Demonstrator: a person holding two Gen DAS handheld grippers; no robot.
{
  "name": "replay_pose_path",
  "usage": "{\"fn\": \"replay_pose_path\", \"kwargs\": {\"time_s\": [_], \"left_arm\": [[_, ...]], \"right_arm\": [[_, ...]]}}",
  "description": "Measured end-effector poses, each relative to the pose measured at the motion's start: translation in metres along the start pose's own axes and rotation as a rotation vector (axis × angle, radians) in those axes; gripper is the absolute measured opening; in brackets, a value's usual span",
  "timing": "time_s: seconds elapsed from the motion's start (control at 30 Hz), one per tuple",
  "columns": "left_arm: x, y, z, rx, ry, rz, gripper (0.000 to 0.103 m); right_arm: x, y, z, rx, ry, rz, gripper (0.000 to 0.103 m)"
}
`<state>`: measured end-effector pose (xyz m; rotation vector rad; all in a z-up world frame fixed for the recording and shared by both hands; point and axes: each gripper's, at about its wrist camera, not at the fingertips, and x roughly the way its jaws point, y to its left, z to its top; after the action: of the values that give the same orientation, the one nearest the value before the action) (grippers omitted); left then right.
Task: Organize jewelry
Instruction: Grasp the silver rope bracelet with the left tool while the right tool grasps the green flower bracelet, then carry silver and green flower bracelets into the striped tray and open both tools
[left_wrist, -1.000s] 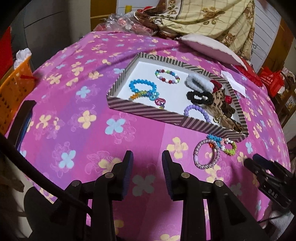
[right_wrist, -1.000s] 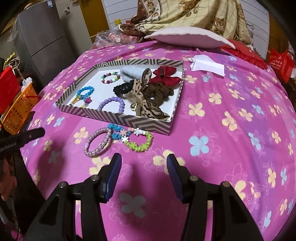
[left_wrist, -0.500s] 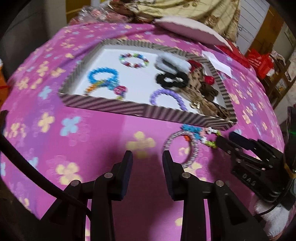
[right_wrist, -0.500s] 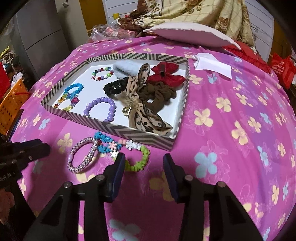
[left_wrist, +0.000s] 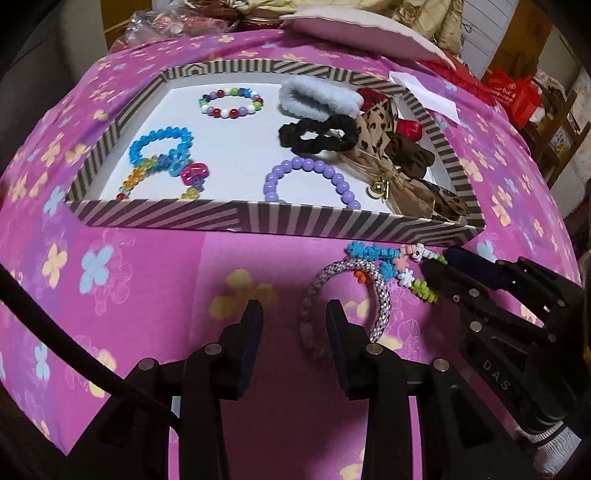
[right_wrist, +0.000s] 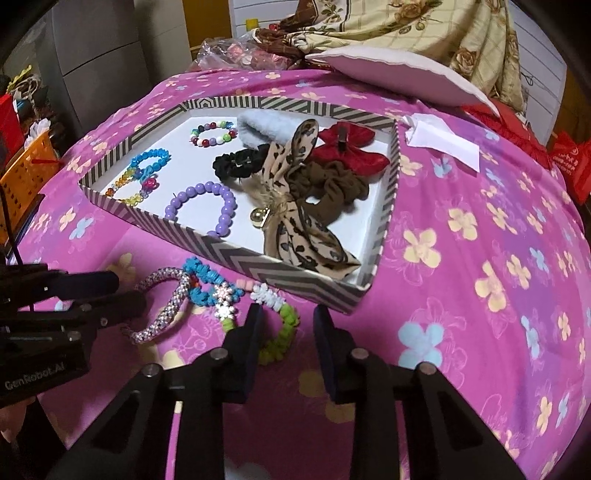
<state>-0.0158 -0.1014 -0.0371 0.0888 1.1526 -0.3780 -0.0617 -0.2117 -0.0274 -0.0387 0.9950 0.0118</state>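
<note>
Both tongs open, left tongs (left_wrist: 291, 314) astride a braided bracelet (left_wrist: 376, 291) whose near end hides behind one finger, right tongs (right_wrist: 286, 314) over a green bracelet (right_wrist: 284, 332) partly covered, both bracelets beside the striped tray (left_wrist: 236, 218)

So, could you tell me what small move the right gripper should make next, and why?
Probably ease the right gripper forward and down, then close on the green bracelet. Its jaws are open with that bracelet between its fingertips, outside the striped tray.
</note>
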Motion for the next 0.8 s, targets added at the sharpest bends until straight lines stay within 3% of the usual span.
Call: {"fn": "replay_pose_path", "kwargs": {"time_s": [0.1,0.13,0.2,0.23,0.37,0.8], "left_arm": [[0.001,-0.003,0.002,0.014,-0.012,-0.001,0.043],[0.002,-0.003,0.003,0.017,-0.018,-0.005,0.031],[0.003,-0.004,0.004,0.033,-0.021,0.004,0.019],[0.003,-0.003,0.004,0.034,-0.021,0.000,0.018],[-0.004,0.004,0.002,0.014,-0.015,-0.029,0.018],[-0.065,0.036,0.015,-0.029,-0.133,-0.007,0.018]], "right_arm": [[-0.002,-0.001,-0.002,-0.013,-0.003,0.015,0.007],[-0.003,-0.001,-0.003,-0.017,-0.001,0.011,0.007],[-0.008,-0.002,-0.003,-0.017,-0.004,0.015,0.007],[-0.011,-0.002,-0.004,-0.021,-0.011,0.014,0.007],[-0.033,0.003,0.001,-0.056,-0.047,-0.004,0.007],[-0.099,0.029,0.036,-0.178,-0.158,-0.033,0.007]]}}
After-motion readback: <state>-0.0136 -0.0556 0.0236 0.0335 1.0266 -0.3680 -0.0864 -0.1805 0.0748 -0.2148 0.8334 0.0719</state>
